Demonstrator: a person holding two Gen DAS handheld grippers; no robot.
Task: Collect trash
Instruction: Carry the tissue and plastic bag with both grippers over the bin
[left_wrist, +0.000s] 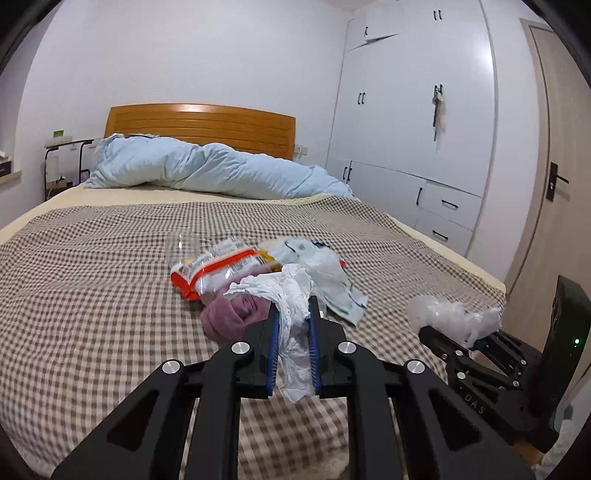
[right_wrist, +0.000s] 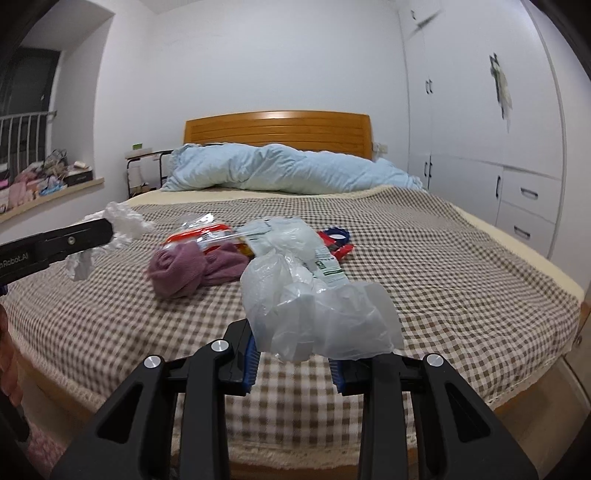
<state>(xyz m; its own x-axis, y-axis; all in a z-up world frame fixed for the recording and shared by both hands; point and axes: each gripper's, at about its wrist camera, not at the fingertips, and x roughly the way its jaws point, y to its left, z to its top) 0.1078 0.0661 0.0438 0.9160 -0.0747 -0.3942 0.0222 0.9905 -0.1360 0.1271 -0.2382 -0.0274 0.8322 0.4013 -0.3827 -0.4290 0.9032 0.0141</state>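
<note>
Scissors (right_wrist: 338, 240) in right view, hidden left

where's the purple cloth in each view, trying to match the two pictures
Left wrist view: the purple cloth lies centre, just left of the left gripper holding white paper, partly under the orange-edged wrapper.
Right wrist view: the cloth lies left of centre on the checked blanket, beside the pile of wrappers.
Shared landmark: the wooden headboard behind the blue duvet.
</note>
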